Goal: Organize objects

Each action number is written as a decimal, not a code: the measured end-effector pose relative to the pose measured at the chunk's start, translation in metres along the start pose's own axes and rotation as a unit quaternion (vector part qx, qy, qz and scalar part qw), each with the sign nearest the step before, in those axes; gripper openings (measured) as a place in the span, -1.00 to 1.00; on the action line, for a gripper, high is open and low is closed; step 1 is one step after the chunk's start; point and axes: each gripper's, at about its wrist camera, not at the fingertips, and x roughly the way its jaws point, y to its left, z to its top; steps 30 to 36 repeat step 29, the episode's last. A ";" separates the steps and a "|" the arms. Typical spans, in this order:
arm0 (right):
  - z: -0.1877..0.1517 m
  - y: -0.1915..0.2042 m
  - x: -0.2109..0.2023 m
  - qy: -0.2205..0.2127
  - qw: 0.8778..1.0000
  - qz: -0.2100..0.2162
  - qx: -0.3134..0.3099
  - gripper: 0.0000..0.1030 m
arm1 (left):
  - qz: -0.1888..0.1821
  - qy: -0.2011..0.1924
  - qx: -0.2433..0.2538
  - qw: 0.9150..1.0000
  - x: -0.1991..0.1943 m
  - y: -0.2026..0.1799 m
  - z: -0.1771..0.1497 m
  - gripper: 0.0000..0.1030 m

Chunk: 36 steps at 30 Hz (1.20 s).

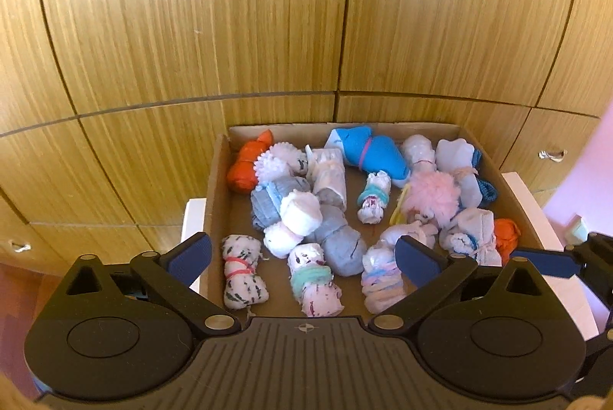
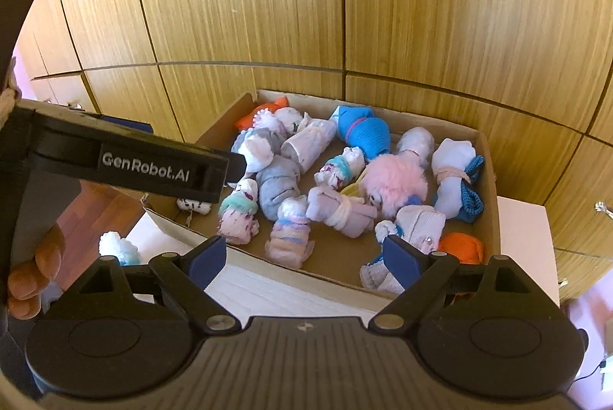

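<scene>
Matt cardboard box, cloth sock rolls, glossy wood cabinets.

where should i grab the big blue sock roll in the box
Grip the blue sock roll at its waist, where the pink band cinches it narrow. Come straight down from above with the fingers across that band: it lies flat near the box's far wall, and neighbouring rolls crowd its sides, so a side approach looks blocked.
</scene>
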 end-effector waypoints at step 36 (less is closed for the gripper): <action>0.000 -0.001 0.001 -0.005 1.000 0.003 0.002 0.72 | 0.019 -0.018 0.037 0.999 -0.013 -0.019 0.001 0.99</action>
